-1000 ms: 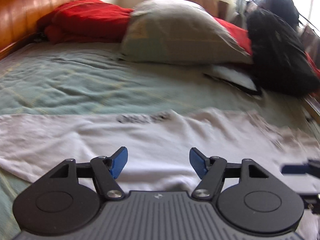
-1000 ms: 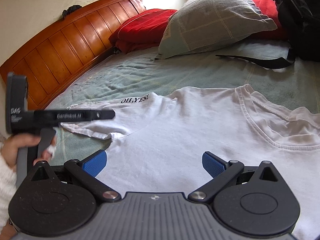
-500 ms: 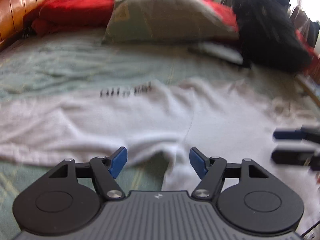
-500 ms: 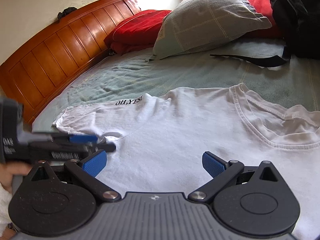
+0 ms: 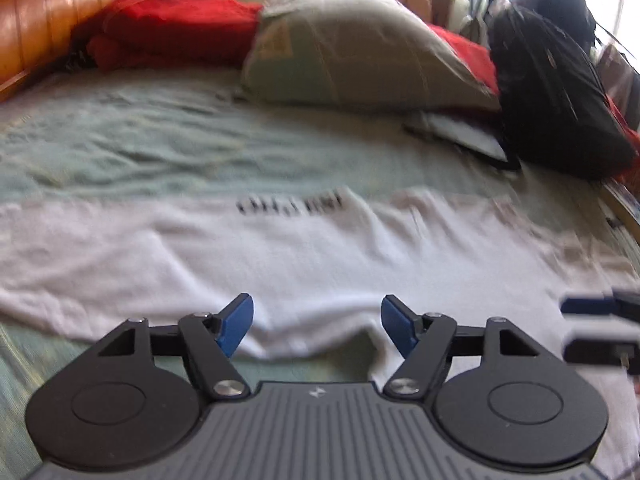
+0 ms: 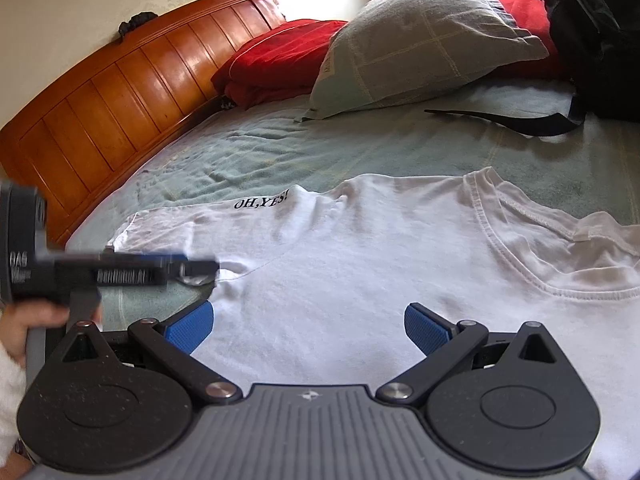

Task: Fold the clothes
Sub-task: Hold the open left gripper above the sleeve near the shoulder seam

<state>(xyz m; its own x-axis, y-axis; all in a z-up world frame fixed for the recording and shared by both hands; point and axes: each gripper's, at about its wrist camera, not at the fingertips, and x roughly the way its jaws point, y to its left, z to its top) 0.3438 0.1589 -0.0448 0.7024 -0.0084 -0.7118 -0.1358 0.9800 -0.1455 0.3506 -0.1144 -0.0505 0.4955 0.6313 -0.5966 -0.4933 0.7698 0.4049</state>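
Two grippers hover low over a white cotton T-shirt (image 6: 360, 264) spread flat across the middle of the frame on a rumpled pale-green bedspread (image 6: 320, 148). Both the left gripper (image 5: 317, 322) and right gripper (image 6: 309, 326) have ribbed blue pads spread wide, holding nothing. Motion blur smears the left view, so its pads may be just above the sleeve's underarm edge. A plump grey pillow (image 6: 424, 36) leans at upper centre.

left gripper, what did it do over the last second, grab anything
No grab. The left gripper dropped from above the sleeve to the armpit of the white T-shirt, its jaws open throughout and holding nothing. The right gripper stayed open over the shirt's body; the shirt lies flat as before.
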